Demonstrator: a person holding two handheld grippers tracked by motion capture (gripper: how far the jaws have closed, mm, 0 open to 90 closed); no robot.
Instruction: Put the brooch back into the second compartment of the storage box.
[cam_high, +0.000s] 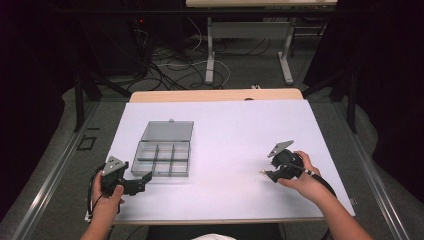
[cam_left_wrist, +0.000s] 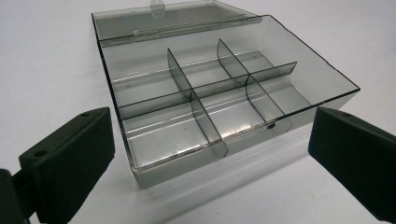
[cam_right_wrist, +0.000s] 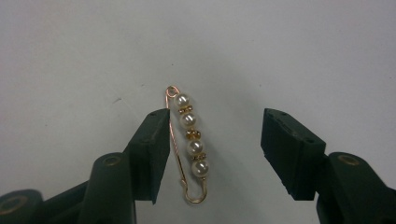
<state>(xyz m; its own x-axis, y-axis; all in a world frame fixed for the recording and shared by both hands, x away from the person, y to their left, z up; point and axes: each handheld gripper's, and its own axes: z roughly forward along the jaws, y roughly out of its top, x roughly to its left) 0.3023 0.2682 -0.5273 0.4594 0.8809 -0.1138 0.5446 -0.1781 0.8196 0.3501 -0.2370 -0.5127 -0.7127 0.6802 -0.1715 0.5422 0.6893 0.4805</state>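
Observation:
A gold safety pin with several pearls (cam_right_wrist: 191, 135) lies on the white table sheet between the jaws of my right gripper (cam_right_wrist: 215, 119). It rests close against the left jaw, with a wide gap to the right jaw, so the gripper is open. From above, the pin (cam_high: 261, 172) is a tiny glint at the tips of the right gripper (cam_high: 266, 174). A clear smoky compartment box (cam_high: 162, 159) stands open and empty, its lid (cam_high: 168, 131) folded back flat. My left gripper (cam_high: 146, 178) is open just off the box's near left corner. Its jaws frame the box (cam_left_wrist: 187, 163) without touching it.
The white sheet (cam_high: 225, 130) covers most of the wooden table, whose far edge (cam_high: 215, 95) shows bare. Between the box and the right gripper is open white surface. Beyond the table are floor cables (cam_high: 170, 65) and another table's metal legs (cam_high: 210, 55).

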